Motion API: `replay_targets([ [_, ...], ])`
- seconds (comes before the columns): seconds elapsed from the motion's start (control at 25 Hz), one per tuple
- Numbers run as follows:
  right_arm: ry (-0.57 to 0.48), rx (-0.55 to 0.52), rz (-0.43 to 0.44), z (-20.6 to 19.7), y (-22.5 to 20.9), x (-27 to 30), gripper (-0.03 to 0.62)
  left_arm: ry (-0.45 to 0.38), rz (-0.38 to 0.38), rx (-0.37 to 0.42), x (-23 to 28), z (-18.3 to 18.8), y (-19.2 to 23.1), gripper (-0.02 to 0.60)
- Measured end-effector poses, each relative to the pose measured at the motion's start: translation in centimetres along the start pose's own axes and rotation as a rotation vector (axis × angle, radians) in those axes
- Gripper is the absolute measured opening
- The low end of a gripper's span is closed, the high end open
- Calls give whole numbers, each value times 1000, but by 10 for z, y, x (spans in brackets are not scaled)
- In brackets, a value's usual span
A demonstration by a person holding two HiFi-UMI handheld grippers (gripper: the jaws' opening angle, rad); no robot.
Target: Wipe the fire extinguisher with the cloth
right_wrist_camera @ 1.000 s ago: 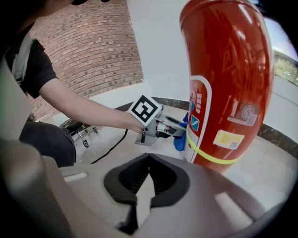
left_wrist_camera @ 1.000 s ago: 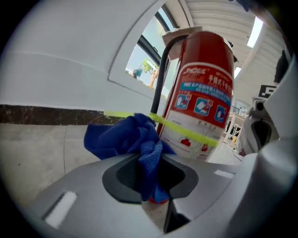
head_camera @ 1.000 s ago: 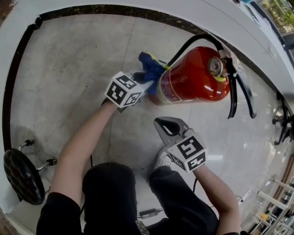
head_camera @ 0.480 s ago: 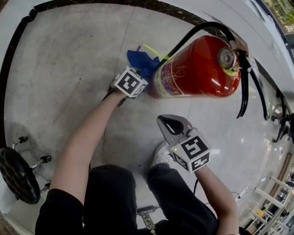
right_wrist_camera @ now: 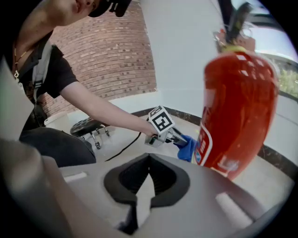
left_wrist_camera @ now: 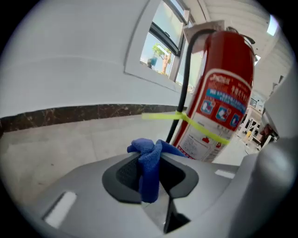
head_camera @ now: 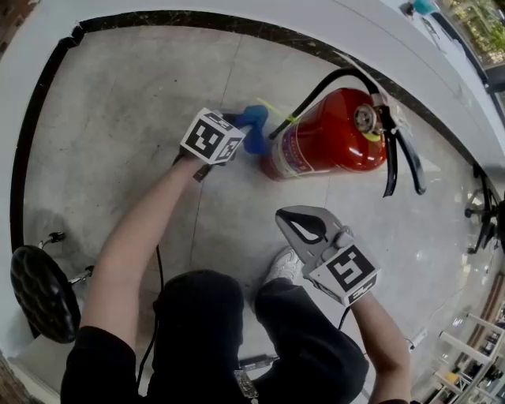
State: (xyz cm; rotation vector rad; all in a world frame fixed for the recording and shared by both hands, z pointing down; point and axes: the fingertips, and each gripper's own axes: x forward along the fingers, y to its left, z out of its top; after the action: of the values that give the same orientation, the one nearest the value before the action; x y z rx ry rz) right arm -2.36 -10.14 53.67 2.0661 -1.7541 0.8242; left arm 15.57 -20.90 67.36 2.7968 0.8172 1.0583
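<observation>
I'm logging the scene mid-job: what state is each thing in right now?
fire extinguisher: standing upright.
hose: hanging down the body, tied by a yellow strap.
blue cloth: bunched, pinched in the left gripper, beside the extinguisher's lower body.
left gripper: shut on the blue cloth.
right gripper: shut, empty.

Open floor (head_camera: 118, 118) beside the fire extinguisher (head_camera: 331, 138); wall (head_camera: 316, 16) close behind it.

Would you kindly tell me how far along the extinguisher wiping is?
Done: the blue cloth is clamped in the left gripper. In hand: it sits by the lower end of the fire extinguisher; contact is unclear. Left: wiping the red body; the right gripper is shut and empty.
</observation>
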Motion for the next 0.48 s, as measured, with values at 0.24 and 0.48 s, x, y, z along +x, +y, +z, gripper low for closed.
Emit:
replay_targets([
  [0.24, -58, -112, 14, 65, 14, -25, 2, -191, 10, 48, -87, 100, 28, 78],
  [0.48, -56, -146, -58, 117, 9, -60, 2, -291, -161, 247, -125, 213, -41, 81],
])
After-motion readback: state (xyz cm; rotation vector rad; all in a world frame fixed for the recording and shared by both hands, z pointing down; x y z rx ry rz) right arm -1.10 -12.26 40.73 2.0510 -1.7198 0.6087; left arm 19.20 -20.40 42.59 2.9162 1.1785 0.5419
